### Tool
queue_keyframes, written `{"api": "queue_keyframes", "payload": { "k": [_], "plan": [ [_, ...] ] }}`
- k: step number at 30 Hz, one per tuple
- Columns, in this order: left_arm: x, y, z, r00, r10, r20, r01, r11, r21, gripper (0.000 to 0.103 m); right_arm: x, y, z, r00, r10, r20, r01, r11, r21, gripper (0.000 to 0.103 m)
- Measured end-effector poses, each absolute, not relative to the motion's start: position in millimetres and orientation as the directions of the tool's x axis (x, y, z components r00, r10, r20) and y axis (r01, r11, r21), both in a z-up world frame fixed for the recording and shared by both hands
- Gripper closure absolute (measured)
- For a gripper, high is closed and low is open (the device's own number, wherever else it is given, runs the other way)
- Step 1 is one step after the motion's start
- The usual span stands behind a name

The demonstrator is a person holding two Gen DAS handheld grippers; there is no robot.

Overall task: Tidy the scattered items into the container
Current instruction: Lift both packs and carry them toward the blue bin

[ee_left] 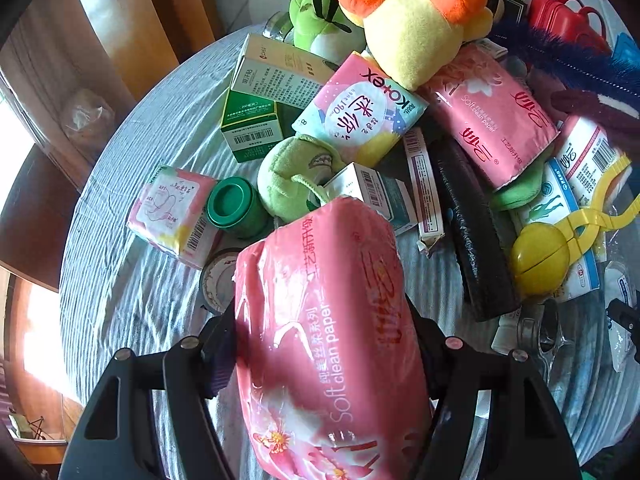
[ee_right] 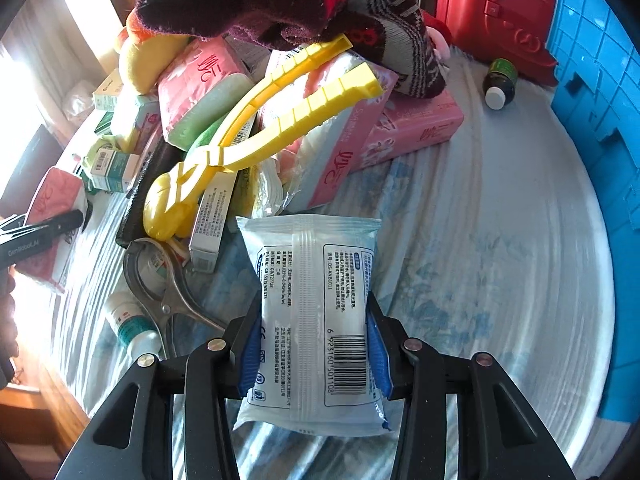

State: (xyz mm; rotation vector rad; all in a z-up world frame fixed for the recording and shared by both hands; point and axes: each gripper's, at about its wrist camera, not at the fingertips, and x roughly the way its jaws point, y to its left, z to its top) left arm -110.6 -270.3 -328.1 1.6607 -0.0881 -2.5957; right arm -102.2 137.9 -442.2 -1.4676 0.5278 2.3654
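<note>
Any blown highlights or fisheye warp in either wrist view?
Left wrist: window at left edge clipped white, glare on the glossy pink tissue pack, round table rim bowed. Right wrist: left edge clipped, blue plastic crate curved, white barcode-printed packet sharp.

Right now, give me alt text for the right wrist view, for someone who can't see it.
The right gripper is shut on a white and blue sealed packet above a pale cloth-covered table. Behind it lies a clutter pile with yellow plastic tongs and pink tissue packs; a blue basket stands at right.
</note>
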Motion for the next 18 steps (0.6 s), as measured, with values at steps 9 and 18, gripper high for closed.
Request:
{"api": "queue_keyframes", "payload": {
  "k": [9, 18],
  "plan": [
    [-97, -248, -305, -0.44, -0.063, -0.896, -0.004, -0.997, 0.072, 0.034, -91, 136, -417, -0.444, 0.085, -0.892, -0.46, -0.876, 0.146, 0.059],
    [-88, -234, -275, -0.476, -0.039, -0.879, -0.022, -0.998, 0.056, 0.034, -69, 135, -385, -0.475, 0.107, -0.873, -0.469, -0.87, 0.149, 0.059]
  ]
}}
